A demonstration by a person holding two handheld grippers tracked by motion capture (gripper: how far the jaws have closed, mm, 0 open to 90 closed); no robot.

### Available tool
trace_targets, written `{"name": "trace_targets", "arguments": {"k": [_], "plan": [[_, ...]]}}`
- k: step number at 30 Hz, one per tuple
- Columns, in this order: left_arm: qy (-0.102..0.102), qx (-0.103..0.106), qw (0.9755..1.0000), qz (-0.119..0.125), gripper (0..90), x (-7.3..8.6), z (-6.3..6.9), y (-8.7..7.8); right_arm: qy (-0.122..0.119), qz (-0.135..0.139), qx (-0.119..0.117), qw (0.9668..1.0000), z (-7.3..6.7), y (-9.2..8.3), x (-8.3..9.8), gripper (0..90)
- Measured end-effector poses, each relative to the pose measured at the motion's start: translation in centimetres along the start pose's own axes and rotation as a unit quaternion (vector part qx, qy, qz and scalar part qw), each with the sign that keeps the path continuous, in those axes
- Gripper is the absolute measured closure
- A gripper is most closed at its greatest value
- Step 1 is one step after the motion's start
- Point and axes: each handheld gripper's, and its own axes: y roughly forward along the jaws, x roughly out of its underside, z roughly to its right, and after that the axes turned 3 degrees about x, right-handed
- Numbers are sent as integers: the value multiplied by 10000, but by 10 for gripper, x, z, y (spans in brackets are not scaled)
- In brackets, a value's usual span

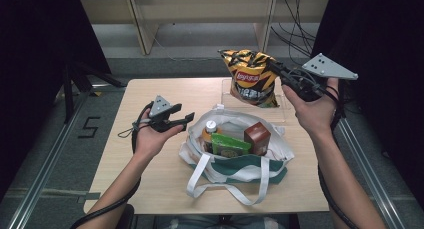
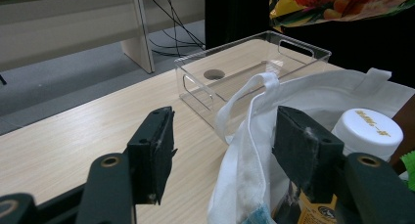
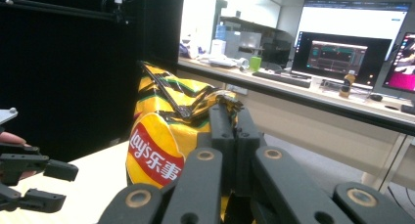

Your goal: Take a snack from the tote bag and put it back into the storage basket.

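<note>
Two tongs up: right gripper [image 3: 229, 117] is clamped on the crumpled top of the chip bag [image 1: 252, 79], which hangs in the air above the clear bin [image 2: 254, 67]; left gripper [image 1: 181, 120] has its jaws apart on nothing, just beside the tote bag [image 1: 235, 164]. Right gripper view shows the pinch on the foil plus monitors on a desk beyond; left gripper view shows the tote's handle strap between its jaws and a white bottle cap [image 2: 368, 130] behind its right jaw. High view shows bare tabletop [image 1: 150, 179] on the left gripper's outer side, and the bin's far wall near the table's far edge, below the hanging bag.
</note>
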Motion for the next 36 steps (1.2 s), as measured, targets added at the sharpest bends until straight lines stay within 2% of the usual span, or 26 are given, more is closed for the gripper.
{"name": "trace_targets", "arguments": {"k": [1, 2, 11, 12, 17, 18, 19, 23, 36], "plan": [[-11, 10, 10000, 13, 398, 0, 0, 0, -29, 25, 74, 10000, 1, 0, 0, 900], [-18, 17, 10000, 22, 399, 0, 0, 0, -8, 3, 34, 10000, 2, 0, -1, 900], [-21, 16, 10000, 34, 398, 0, 0, 0, 61, 8, 202, 9998, 13, 0, 1, 900], [-25, 14, 10000, 34, 398, 0, 0, 0, 54, 24, 279, 9996, 14, 1, 2, 900], [0, 15, 10000, 47, 397, -1, 0, -1, 68, 9, 349, 9994, 20, 2, 4, 900], [-1, 15, 10000, 50, 397, -1, 0, -1, 155, -52, 333, 9993, 20, 2, 5, 900], [-7, 10, 10000, 59, 397, -1, 0, -1, 90, -11, 334, 9994, 21, 3, 5, 900], [-6, 4, 10000, 86, 396, -1, 0, -1, 181, -32, 398, 9990, 23, 3, 8, 900], [4, 2, 9999, 126, 395, -2, 0, -2, 217, -36, 535, 9983, 33, 9, 12, 900]]}}
